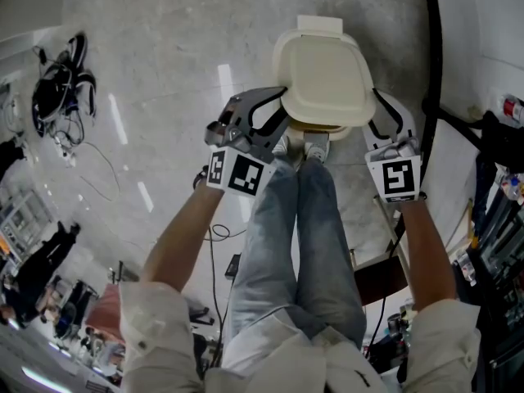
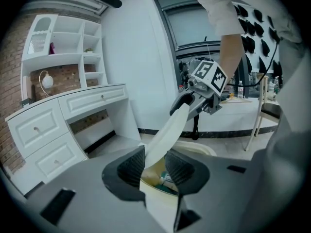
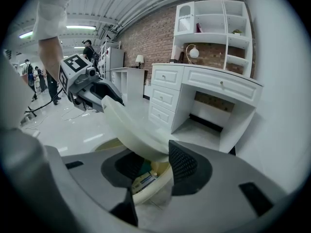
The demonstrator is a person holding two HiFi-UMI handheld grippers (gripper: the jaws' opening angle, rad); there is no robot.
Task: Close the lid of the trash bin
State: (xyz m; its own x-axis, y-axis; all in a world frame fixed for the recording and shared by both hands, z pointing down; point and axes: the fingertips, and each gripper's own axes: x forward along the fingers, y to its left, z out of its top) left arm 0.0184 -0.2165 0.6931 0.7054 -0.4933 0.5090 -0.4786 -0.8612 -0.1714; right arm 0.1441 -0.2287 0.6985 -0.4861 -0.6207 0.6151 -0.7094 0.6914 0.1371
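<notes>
Your left tool (image 1: pixel 274 111) and right tool (image 1: pixel 381 111) sit slightly open, loosely straddling the tilted lid (image 1: pixel 323 72); lower both evenly onto the trash bin (image 3: pixel 161 180)

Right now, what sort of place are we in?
Probably a lab or showroom staged as a home room: white desk with drawers and shelf unit against a brick wall, yet loose cables on a polished floor and people standing in an open hall.
</notes>
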